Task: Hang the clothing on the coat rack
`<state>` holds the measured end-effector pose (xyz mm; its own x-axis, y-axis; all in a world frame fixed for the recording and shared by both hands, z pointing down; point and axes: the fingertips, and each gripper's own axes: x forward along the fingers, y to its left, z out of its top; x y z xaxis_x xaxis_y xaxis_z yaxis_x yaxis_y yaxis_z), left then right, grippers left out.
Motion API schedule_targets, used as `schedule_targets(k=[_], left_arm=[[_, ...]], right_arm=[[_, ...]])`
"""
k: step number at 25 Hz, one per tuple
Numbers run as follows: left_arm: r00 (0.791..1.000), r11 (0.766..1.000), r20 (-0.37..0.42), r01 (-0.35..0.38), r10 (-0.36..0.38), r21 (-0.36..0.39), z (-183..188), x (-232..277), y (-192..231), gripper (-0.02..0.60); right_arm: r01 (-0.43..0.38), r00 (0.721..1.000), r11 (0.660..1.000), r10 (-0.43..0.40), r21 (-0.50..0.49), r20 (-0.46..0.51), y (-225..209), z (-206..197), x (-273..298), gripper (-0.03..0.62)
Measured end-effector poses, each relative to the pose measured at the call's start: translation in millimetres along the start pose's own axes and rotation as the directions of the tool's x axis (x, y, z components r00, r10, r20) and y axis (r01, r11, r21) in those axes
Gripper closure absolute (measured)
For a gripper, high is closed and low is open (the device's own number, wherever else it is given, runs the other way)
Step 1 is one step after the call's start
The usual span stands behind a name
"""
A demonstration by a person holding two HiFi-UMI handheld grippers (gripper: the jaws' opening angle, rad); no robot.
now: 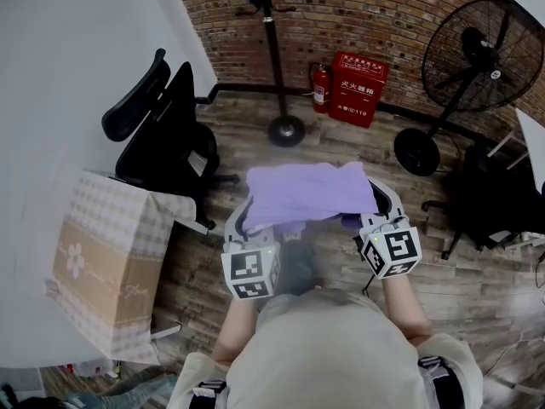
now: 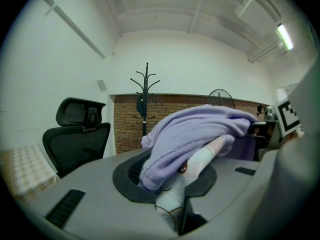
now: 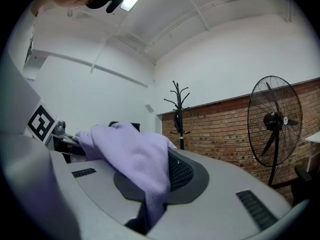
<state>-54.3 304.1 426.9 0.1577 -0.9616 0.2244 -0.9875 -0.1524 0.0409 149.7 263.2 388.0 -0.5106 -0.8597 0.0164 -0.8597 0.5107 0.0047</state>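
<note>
Lilac knit cloth, the clothing (image 1: 306, 192), hangs spread between the two grippers in front of the person, clear of the floor and well apart from the coat rack (image 1: 275, 54). Holding it by two opposite edges looks meant to keep it open and off the ground while it is carried over. The left gripper (image 2: 175, 184) has its jaws drawn narrow on a bunched fold, where a pale printed patch of the garment is pinched between them. The right gripper (image 3: 149, 211) is likewise nearly closed, with a thin lilac edge clamped in its slot and the rest draped over its top. By my reading the hanging step has not begun.

Underfoot runs a wooden plank floor (image 1: 477, 288), ending at a brick wall (image 1: 383, 15) at its far edge. A large black standing fan (image 1: 477, 58) occupies the far right corner and a black office chair (image 1: 166, 135) the left side. A checked fabric-covered box (image 1: 106, 262) sits nearer on the left. The rack stands by the far edge with something dark already on it, beside a red cabinet (image 1: 358, 88) and a fire extinguisher (image 1: 320, 88).
</note>
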Motion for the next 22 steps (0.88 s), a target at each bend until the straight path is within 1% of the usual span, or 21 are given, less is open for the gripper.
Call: schedule_targets(k=[11, 22], left_arm=[[0.999, 0.999, 0.027, 0.032, -0.032, 0.006, 27.1, 84.8, 17.1, 0.500], [0.998, 0.998, 0.041, 0.052, -0.053, 0.021, 68.5, 179.8, 63.6, 0.500]], right_arm=[[0.036, 0.999, 0.999, -0.036, -0.014, 0.015, -40.5, 8.8, 73.6, 0.576], [0.045, 0.999, 0.998, -0.044, -0.035, 0.018, -67.0, 26.7, 179.1, 0.576]])
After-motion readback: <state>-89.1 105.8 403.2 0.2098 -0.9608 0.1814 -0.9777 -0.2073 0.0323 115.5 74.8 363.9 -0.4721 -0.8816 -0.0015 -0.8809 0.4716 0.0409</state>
